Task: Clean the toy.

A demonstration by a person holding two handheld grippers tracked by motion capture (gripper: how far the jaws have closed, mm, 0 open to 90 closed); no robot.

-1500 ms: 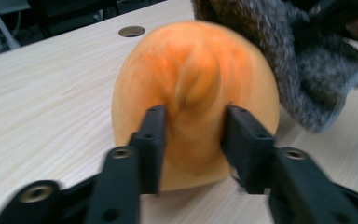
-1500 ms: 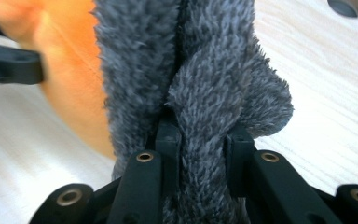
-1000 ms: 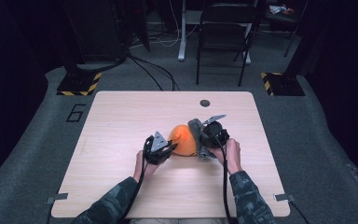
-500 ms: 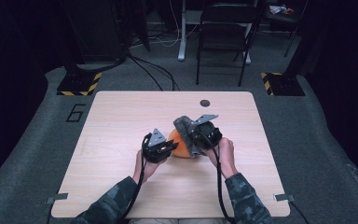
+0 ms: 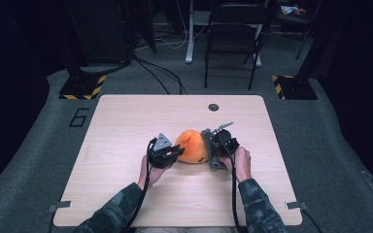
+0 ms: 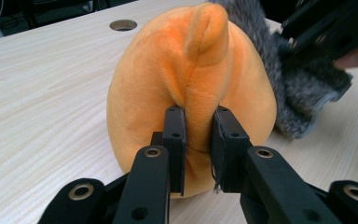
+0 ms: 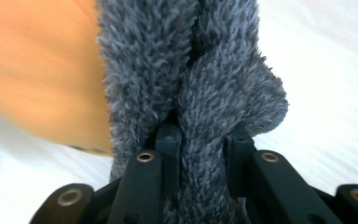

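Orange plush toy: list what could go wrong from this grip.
1. The left gripper pinches only a fold of the orange plush toy; a pull might slip it free.
2. The right gripper is clamped on the grey fuzzy part; opposing pulls could strain the seam between them.

Room dim, counter [image 5: 126, 145] lit from above; right gripper view overexposed, orange background blurred; left gripper view sharp.
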